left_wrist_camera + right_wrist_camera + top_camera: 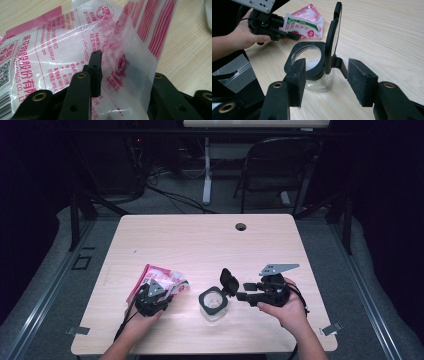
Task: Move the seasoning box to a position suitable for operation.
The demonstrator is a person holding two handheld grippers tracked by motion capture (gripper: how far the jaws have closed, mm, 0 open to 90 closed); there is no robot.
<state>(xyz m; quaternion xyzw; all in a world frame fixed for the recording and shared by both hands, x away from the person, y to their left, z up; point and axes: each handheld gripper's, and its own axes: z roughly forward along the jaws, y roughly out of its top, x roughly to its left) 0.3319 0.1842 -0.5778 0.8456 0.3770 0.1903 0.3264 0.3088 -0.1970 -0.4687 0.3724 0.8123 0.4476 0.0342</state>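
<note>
- Light wooden table stands in a dark room, with a folding chair and cables on the floor beyond its far edge
- Left gripper sits near the front left of the table, held in the person's left hand; its jaws are closed on a fold of the pink-and-white printed plastic bag, one pad pressing the film from this side, the other dimly seen behind the film
- Bag lies flat on the table beyond that gripper, with its near end lifted in the jaws
- Glass jar stands upright near the front centre, well apart from the bag; a white substance lies in its bottom
- Jar's black hinged lid is swung up and stands nearly vertical at the rim
- Right gripper, held in the right hand, is spread wide and grips nothing; the jar and lid hinge lie just ahead between its pads
</note>
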